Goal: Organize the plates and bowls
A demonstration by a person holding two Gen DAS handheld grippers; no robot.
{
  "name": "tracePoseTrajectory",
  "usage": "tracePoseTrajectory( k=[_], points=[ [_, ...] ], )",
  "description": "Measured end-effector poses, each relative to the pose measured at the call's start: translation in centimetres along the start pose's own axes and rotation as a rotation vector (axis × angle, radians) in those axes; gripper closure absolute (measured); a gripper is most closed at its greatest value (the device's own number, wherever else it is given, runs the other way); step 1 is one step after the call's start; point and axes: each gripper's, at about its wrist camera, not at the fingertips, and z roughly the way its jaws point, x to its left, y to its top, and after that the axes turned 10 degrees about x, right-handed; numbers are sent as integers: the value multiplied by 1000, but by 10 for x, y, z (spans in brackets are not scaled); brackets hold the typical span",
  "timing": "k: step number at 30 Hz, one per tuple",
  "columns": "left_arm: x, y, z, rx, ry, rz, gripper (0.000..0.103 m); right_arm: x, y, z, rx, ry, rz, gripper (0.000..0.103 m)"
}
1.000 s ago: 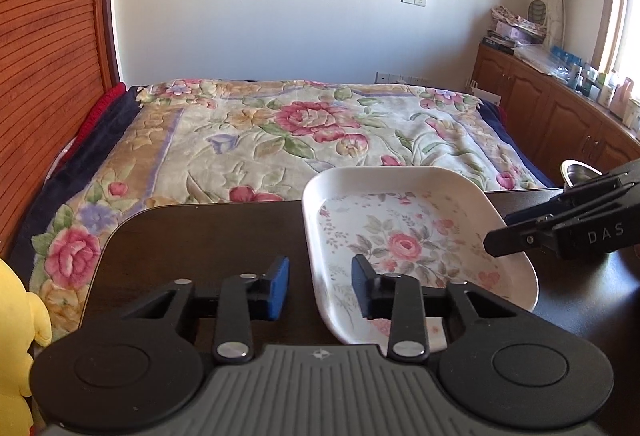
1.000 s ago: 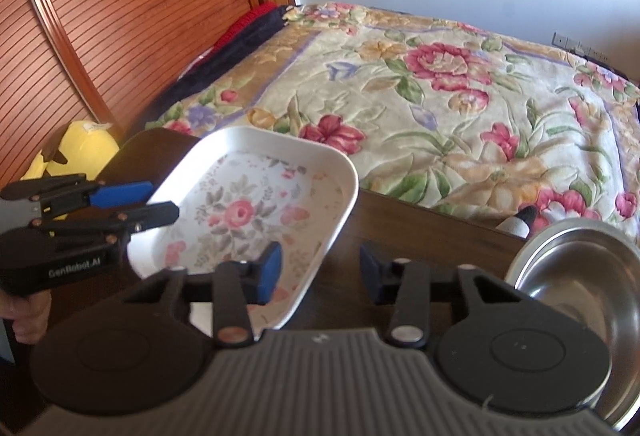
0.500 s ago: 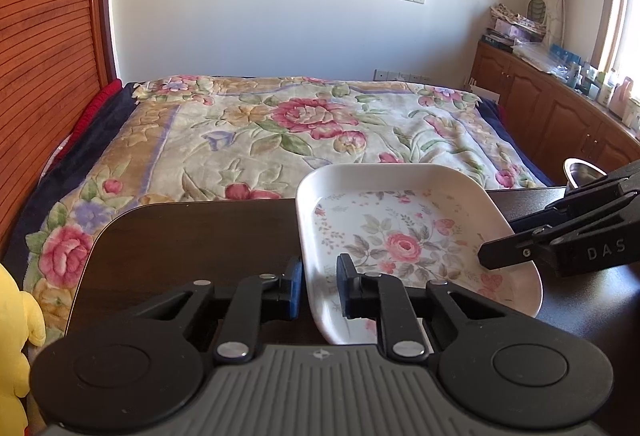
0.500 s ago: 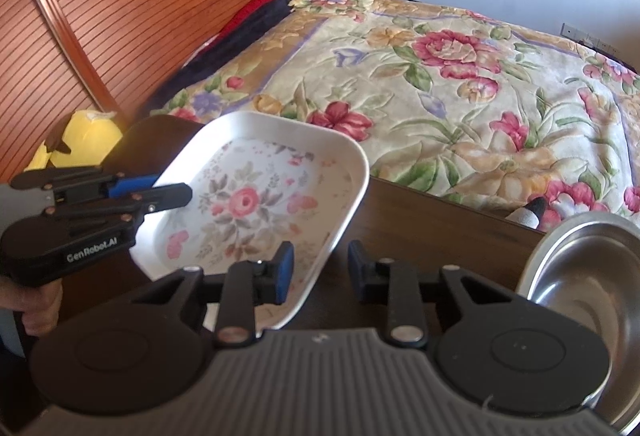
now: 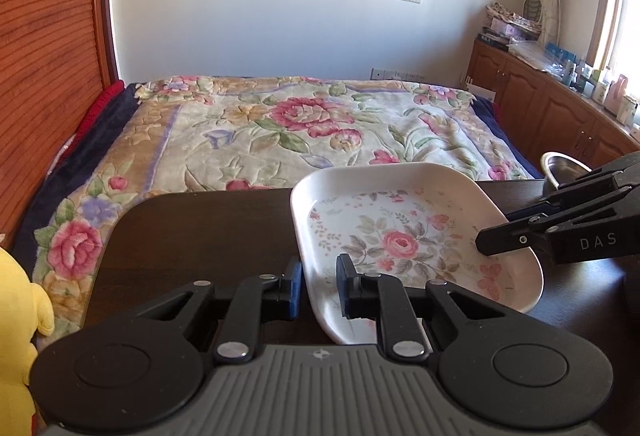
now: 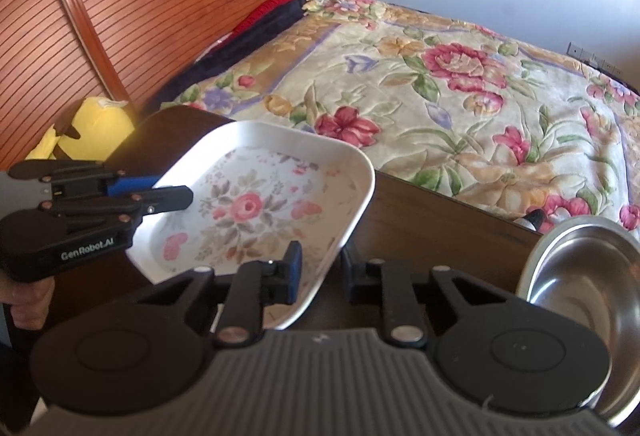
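The floral plate is a glossy white rounded-rectangle dish with raised, flared walls and a pink rose with grey-green leaves printed on its flat bottom; it sits low and right of centre in the left wrist view, its long axis running from the lower edge of the frame up toward the bed, over a dark, smooth wooden table. The left gripper is clamped on the plate's near left rim, one blue-padded finger outside the wall and one inside. The right gripper has just been closing and now pinches the opposite rim, its black fingers narrow with the wall between them. In the right wrist view, a shiny round steel bowl lies at the lower right, apart from the plate. A quilted flowered bedspread fills the middle distance, and a yellow plush toy sits at the left by ribbed reddish wood panelling.
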Motion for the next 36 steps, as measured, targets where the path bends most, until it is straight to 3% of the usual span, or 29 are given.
tracePoseTrajectory(
  k=[16, 36],
  points=[
    [-33, -12, -71, -79, 1, 46, 85, 11, -31, -65, -107, -9, -15, 84],
    [-65, -60, -117, -84, -14, 100, 85, 27, -87, -100, -119, -39, -32, 84]
  ],
)
